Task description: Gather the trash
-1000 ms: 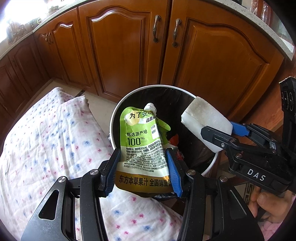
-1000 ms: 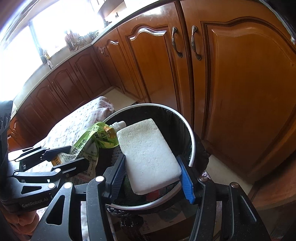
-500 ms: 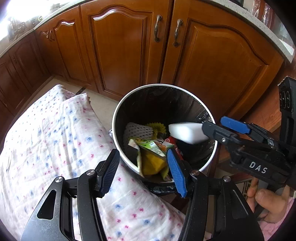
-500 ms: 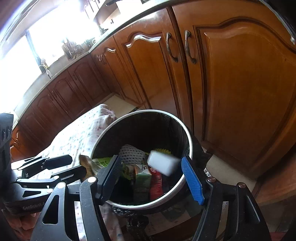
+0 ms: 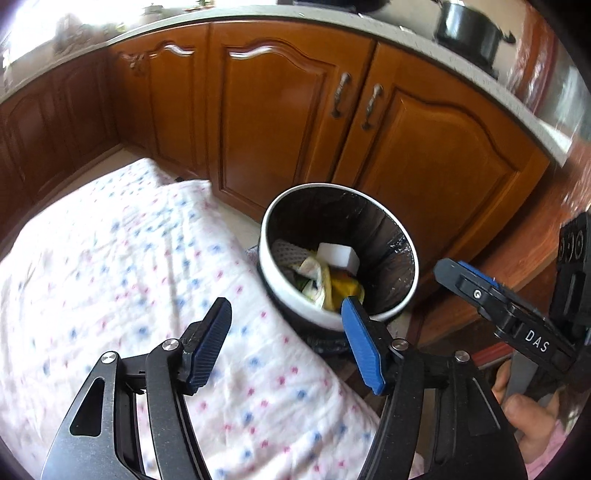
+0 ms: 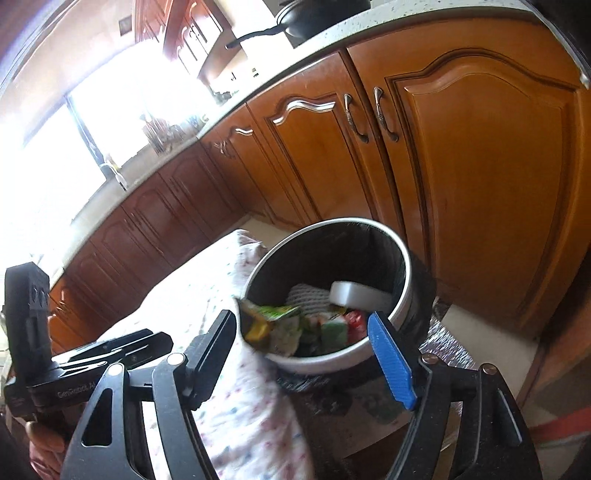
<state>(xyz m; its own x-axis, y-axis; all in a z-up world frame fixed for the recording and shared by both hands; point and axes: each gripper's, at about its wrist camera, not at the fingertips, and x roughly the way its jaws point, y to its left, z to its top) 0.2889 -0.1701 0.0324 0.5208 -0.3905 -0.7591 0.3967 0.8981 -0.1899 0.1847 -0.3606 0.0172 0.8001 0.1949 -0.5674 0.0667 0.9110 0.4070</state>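
A round white trash bin point(image 5: 369, 313) with a black liner stands on the floor by the cabinets; it also shows in the right wrist view point(image 6: 402, 258). Inside lie a white sponge point(image 5: 338, 254), also in the right wrist view point(image 6: 360, 294), and a green and yellow juice pouch point(image 5: 325, 282), also in the right wrist view point(image 6: 275, 319), among other rubbish. My left gripper point(image 5: 286, 347) is open and empty above the cloth, near the bin's front. My right gripper point(image 6: 304, 352) is open and empty over the bin's near rim.
A white cloth with blue and pink dots point(image 5: 110, 266) covers a surface left of the bin. Wooden cabinet doors point(image 5: 280, 118) stand behind the bin. A black pot point(image 5: 469, 33) sits on the counter. The right gripper shows at right in the left wrist view point(image 5: 480, 291).
Both grippers opened and let go: the pouch and the sponge fell into the bin. Both grippers then pulled back and up, away from the bin.
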